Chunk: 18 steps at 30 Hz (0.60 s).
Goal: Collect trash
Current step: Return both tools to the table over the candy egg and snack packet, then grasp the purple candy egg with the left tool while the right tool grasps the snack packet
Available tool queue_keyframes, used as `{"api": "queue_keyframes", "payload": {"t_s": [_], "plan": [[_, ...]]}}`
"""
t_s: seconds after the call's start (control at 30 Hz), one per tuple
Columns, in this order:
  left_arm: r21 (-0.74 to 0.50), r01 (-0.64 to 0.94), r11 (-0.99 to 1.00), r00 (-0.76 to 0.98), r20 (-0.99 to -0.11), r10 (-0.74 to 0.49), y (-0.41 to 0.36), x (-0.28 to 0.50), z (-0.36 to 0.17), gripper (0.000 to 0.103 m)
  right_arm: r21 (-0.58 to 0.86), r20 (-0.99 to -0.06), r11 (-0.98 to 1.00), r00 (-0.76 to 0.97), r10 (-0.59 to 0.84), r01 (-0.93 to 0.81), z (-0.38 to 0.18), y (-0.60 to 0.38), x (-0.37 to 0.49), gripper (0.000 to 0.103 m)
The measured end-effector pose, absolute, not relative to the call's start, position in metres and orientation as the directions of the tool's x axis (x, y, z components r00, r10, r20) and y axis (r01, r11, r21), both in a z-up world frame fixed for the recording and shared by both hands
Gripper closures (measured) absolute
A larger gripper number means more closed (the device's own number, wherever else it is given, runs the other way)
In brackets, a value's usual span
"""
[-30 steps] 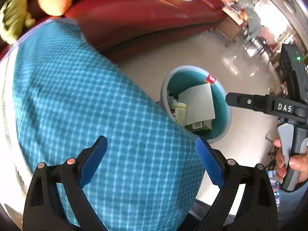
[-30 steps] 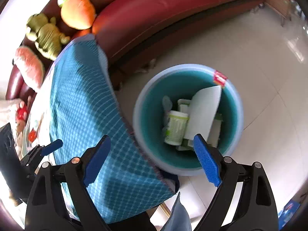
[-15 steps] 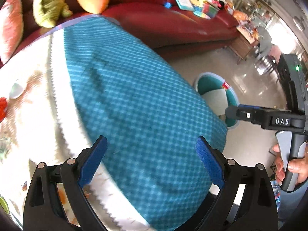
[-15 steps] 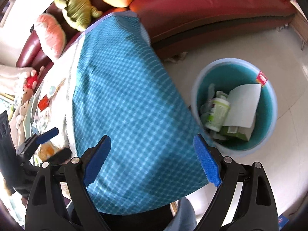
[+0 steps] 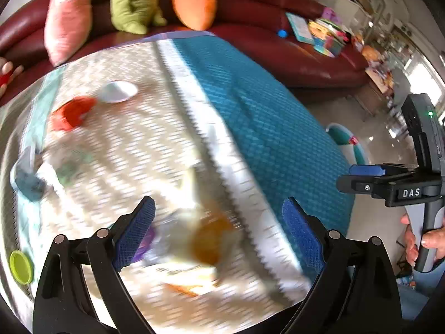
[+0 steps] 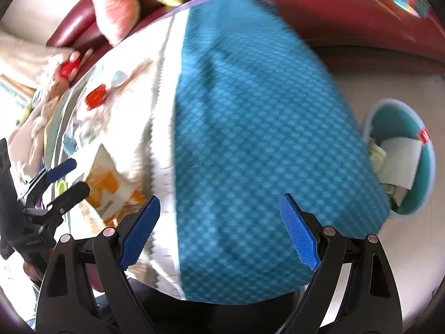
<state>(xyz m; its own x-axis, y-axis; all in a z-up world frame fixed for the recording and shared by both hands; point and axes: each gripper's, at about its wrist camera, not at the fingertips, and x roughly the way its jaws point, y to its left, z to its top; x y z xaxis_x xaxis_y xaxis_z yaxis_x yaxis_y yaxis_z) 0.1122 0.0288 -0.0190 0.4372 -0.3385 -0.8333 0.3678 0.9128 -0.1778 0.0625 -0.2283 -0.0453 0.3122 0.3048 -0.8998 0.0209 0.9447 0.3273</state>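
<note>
Left hand-held gripper low centre in its own view, jaws wide apart, nothing clamped; blurred orange-and-white wrapper lies on the desk between the blue pads, contact cannot be told. Purple scrap beside the left pad. Further out on the pale cloth: red cup and white lid upper left of the frame, dark blue scrap at the left edge, green lid lower left. Teal checked cloth drapes the desk's right side. Trash bin peeks out past the cloth at mid right, on the floor. Right hand-held gripper at the right edge, held by a hand.

Right wrist view: right hand-held gripper low centre, jaws apart, empty, over the teal cloth. Left hand-held gripper at the left edge, just beside an orange-and-white wrapper. Bin at the right edge, with paper and a bottle inside. Red sofa with plush toys along the top.
</note>
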Motion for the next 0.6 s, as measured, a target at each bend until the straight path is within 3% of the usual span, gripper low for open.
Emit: {"api": "queue_keyframes", "payload": {"t_s": [0.37, 0.6], "plan": [[-0.139, 0.263, 0.955, 0.495, -0.830, -0.258, 0.121, 0.094, -0.029, 0.005, 0.337, -0.905, 0.928, 0.217, 0.366, -0.161, -0.046, -0.124, 0.067, 0.016], [-0.140, 0.204, 0.969, 0.455, -0.863, -0.221, 0.165, 0.085, -0.067, 0.005, 0.413, -0.902, 0.893, 0.059, 0.428, -0.178, -0.085, -0.072, 0.060, 0.016]]}}
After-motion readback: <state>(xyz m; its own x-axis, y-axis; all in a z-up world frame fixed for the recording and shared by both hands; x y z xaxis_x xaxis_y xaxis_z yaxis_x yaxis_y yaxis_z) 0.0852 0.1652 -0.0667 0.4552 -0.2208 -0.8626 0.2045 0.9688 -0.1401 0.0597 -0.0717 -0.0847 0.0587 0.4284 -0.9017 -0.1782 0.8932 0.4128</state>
